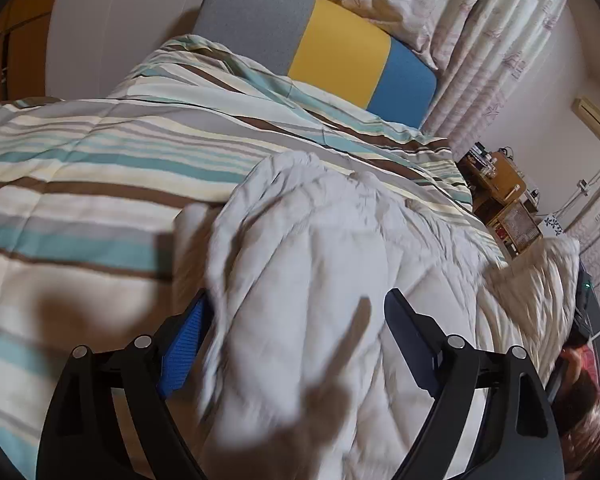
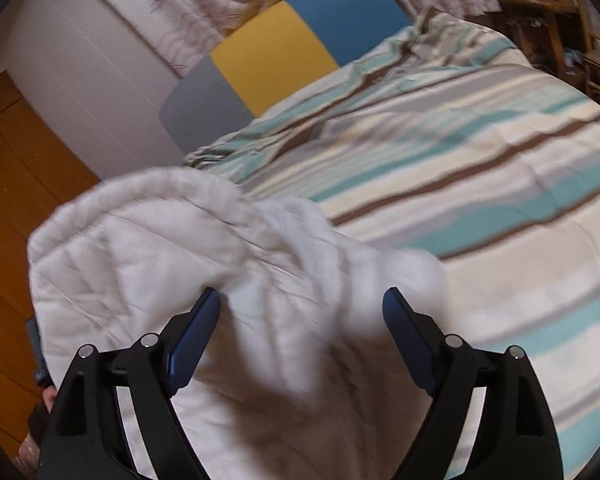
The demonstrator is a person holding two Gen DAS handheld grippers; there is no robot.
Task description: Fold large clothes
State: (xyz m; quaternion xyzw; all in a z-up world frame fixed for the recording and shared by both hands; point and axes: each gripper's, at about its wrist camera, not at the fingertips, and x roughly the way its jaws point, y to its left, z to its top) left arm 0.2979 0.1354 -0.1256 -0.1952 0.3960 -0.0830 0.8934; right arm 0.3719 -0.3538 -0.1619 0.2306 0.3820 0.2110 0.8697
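Lying under both tongs, the white quilted garment (image 1: pixel 332 264) bunches on the bed (image 1: pixel 80 184) (stripy cover); left tongs (image 1: pixel 296 320) and right tongs (image 2: pixel 300 312) gape wide, holding nothing.

White quilted garment (image 1: pixel 332 264) (image 2: pixel 172 248): padded cloth, matt, soft, stitched channels, creased. Striped bedcover (image 1: pixel 100 152) (image 2: pixel 480 168): woven cloth, matt, smooth, lightly wrinkled near headboard. Headboard (image 1: pixel 340 48) (image 2: pixel 284 60): upholstered fabric panels, grey, yellow, blue, matt, fine grain. Curtains (image 1: pixel 492 32): thin printed cloth, matt, pleated. Left gripper (image 1: pixel 296 312) and right gripper (image 2: pixel 300 312): black plastic arms, semi-matt, round silvery metal pins; finger pads (image 1: pixel 184 344) blue, ribbed texture. Floor (image 2: pixel 16 184): orange-brown wood, smooth, slight sheen.
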